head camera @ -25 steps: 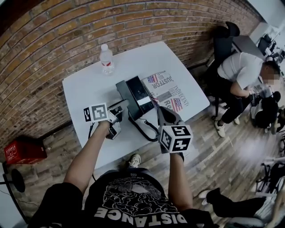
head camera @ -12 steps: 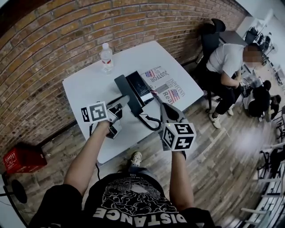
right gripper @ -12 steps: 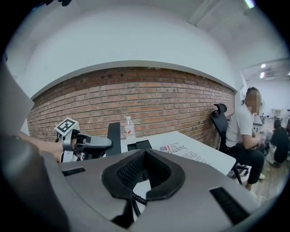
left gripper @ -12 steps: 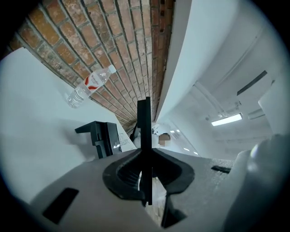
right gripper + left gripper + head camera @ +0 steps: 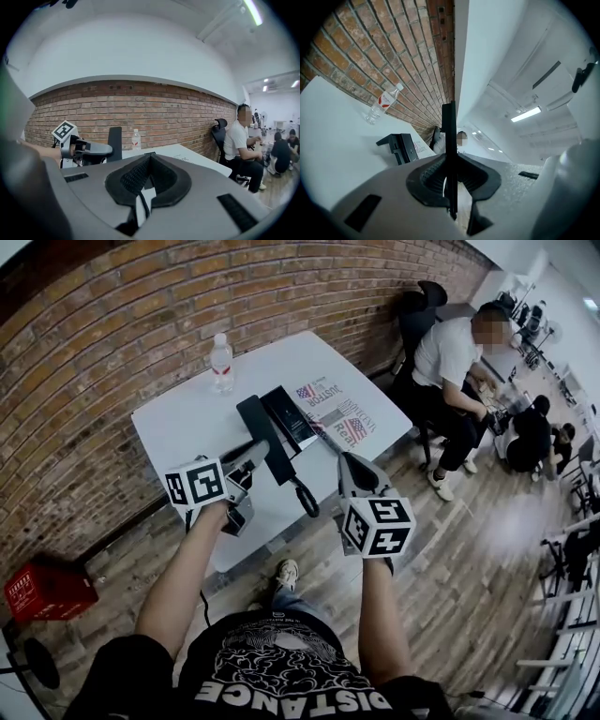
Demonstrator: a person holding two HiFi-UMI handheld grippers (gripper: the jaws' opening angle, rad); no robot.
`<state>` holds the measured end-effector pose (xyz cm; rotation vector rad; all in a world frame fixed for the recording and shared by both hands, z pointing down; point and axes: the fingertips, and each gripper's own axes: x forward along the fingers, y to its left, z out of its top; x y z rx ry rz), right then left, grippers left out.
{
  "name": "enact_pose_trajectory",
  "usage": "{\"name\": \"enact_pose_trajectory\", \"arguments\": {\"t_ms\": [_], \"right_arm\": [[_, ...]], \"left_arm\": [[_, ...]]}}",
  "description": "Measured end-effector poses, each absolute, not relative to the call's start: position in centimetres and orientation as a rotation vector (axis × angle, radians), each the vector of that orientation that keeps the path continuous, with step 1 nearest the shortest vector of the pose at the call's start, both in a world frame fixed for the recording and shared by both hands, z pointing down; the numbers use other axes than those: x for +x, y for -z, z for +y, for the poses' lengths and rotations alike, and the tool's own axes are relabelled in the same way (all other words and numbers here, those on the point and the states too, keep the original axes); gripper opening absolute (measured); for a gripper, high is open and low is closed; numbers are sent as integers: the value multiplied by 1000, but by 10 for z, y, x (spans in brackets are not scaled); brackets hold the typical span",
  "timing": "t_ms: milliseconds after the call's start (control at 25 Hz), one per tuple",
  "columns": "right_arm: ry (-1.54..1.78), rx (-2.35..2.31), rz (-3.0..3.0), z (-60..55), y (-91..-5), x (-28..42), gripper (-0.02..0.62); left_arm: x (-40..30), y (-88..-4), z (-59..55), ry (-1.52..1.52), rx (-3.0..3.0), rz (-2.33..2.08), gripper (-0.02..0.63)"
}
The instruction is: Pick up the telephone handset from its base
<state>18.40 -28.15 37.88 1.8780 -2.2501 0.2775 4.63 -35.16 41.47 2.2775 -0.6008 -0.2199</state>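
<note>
Above the white table, in the head view, the left claw is clamped on the black telephone handset partway along its length. The handset hangs slanted from that claw, off its base, with its lower end toward the right claw. The base sits on the table just past the left claw's tips. Printed sheets lie beyond it, and a water bottle stands farther ahead, near the brick wall. The right claw hovers beside the left one, out past the table's edge.

In the left gripper view, the handset shows edge-on as a thin dark bar standing between the pads, which press on it from both sides. The base lies ahead and to this claw's left, with the bottle beyond it.

In the right gripper view, the right claw's jaws meet at their tips. A coiled cord shows in the slit behind the tips; whether it is pinched I cannot tell. To this claw's left is the left claw, with the handset upright in it. A seated person is well off to this claw's right.
</note>
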Motion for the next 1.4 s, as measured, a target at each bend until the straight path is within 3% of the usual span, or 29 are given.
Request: {"name": "enact_pose_trajectory", "arguments": {"t_ms": [1400], "right_arm": [[-230,1998,-2206,-210,-368,162,-1]], "left_arm": [[15,-390,-286,158,2439,-655,72]]}}
